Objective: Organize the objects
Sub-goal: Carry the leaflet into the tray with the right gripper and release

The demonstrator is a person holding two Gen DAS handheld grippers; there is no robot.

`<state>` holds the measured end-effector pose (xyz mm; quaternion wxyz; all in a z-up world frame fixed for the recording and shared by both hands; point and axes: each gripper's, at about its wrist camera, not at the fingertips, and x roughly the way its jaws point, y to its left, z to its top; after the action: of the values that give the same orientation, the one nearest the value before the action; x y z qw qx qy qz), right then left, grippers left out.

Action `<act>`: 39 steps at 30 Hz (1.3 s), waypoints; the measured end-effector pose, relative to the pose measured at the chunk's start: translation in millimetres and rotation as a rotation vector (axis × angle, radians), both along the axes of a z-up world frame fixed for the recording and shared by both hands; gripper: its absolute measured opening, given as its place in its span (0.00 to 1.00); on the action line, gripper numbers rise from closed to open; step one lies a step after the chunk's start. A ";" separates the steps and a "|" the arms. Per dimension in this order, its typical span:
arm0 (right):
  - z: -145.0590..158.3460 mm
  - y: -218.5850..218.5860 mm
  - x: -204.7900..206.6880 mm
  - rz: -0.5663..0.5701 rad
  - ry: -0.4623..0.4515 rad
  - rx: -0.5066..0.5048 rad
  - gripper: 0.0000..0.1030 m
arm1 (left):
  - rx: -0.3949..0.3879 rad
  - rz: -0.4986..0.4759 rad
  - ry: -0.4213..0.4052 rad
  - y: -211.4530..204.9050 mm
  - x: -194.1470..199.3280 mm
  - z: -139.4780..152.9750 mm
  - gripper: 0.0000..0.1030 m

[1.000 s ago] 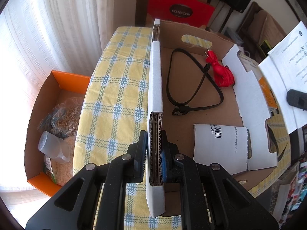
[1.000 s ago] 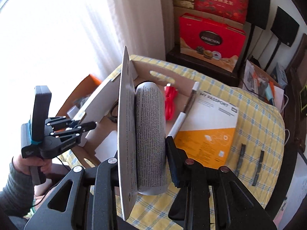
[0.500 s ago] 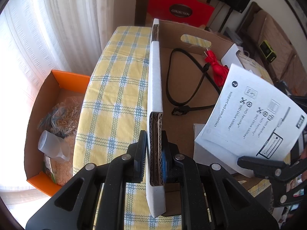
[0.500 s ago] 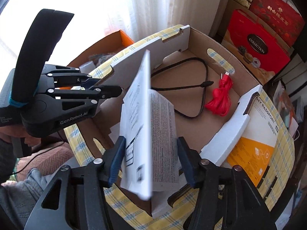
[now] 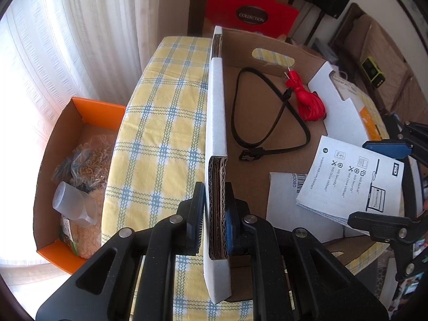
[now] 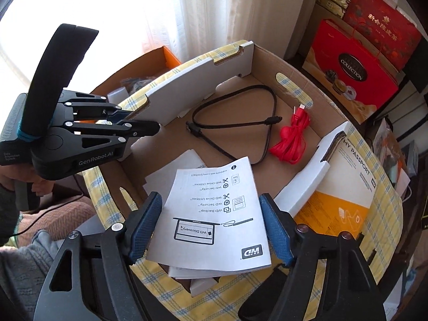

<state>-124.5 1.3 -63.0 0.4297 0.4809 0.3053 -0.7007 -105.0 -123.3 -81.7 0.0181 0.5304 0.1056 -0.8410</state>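
Note:
A brown cardboard box (image 6: 291, 61) sits on the yellow checked table. My left gripper (image 5: 214, 214) is shut on its white-faced side wall (image 5: 216, 123); it also shows in the right wrist view (image 6: 149, 128). My right gripper (image 6: 211, 222) is open, and a white WD booklet (image 6: 216, 214) lies flat between its fingers over the box's near edge. The booklet also shows in the left wrist view (image 5: 350, 179). Inside the box lie a black cable (image 6: 240, 125), a red cable bundle (image 6: 291, 141) and white paper (image 5: 283, 200).
A white and orange My Passport box (image 6: 345, 187) lies on the table right of the cardboard box. An orange box (image 5: 77, 176) with bags and a plastic cup sits left, below the table. Red gift boxes (image 6: 355, 67) stand behind. Curtains hang at the back left.
My right gripper moved over the box and opened. The booklet went from upright between the jaws to lying flat at the box's near edge. My left gripper stayed put.

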 end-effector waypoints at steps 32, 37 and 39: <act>-27.6 -31.8 -47.3 -0.170 -0.230 -0.119 0.29 | 0.005 0.002 0.001 1.3 2.0 1.1 0.12; -31.8 -41.5 -58.0 -0.271 -0.210 -0.143 0.27 | 0.008 0.002 0.001 0.1 2.0 0.2 0.12; -32.0 -42.1 -60.3 -0.305 -0.215 -0.166 0.27 | 0.007 0.002 0.001 0.1 2.0 0.2 0.12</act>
<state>-184.8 -40.8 -95.0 0.3869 0.5564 0.1225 -0.7251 -103.0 -123.2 -81.4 0.0172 0.5299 0.1089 -0.8408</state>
